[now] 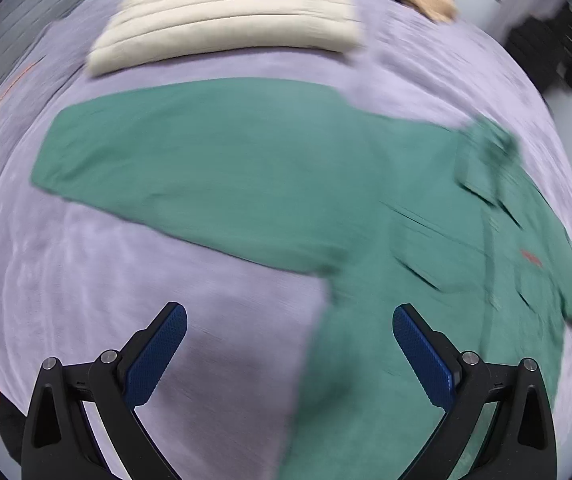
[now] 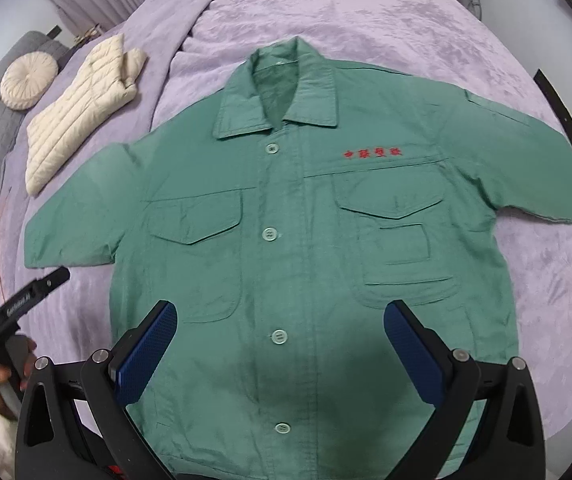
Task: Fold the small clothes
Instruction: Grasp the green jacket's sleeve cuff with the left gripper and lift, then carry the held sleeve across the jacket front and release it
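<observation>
- Shirt: green, spread flat, front up, buttoned, on the purple bedspread; no fold made yet.
- Right gripper: jaws released, empty, above the lower placket.
- Left gripper: jaws released, empty, beside the sleeve; view blurred.
- Vest: cream, folded, beyond the sleeve.
- Risk: a pinch may catch bedspread with cloth, dragging the shirt askew.

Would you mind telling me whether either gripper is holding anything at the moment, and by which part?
Nothing is held: the left gripper and right gripper both stand open above the green shirt.
</observation>
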